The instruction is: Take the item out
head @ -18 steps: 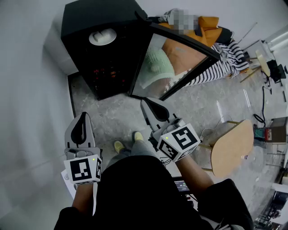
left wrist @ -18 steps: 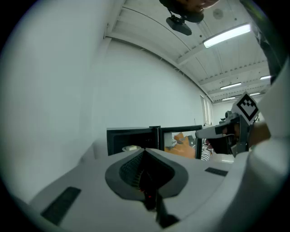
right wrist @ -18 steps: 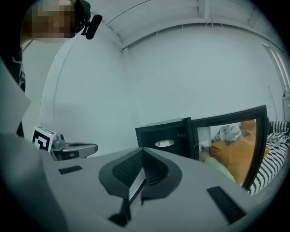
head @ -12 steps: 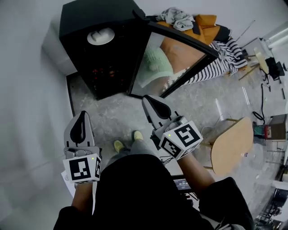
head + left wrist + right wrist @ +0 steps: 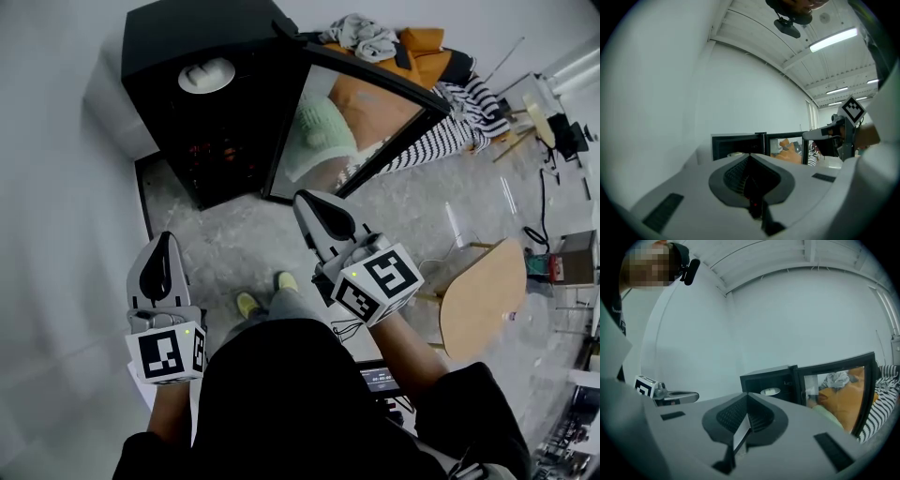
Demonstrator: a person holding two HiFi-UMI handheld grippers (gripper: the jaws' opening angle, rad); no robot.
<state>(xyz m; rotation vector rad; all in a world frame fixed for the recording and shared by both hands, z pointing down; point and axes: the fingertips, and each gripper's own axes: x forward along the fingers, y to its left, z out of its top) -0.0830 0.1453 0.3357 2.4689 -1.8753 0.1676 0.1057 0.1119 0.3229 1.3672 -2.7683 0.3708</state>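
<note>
A black cabinet [image 5: 178, 37] stands on the floor with its glass door [image 5: 375, 122] swung open to the right. Inside lies a white round dish-like item [image 5: 206, 74], also seen in the right gripper view as the white item [image 5: 769, 391]. My left gripper [image 5: 162, 242] is shut and empty, held level in front of the cabinet and well short of it. My right gripper [image 5: 302, 200] is shut and empty too, with its tip close to the door's lower edge. In their own views, the left gripper [image 5: 750, 157] and right gripper [image 5: 747, 397] both point at the cabinet.
A white wall runs along the left. Clothes, an orange bag [image 5: 427, 47] and striped cloth [image 5: 450, 131] are heaped behind the door. A round wooden stool [image 5: 483, 305] stands at the right. My feet in yellow shoes [image 5: 248, 305] are on the grey floor.
The right gripper has edged slightly toward the cabinet door. The left gripper has drifted a little to the left. Both stay shut and empty.
</note>
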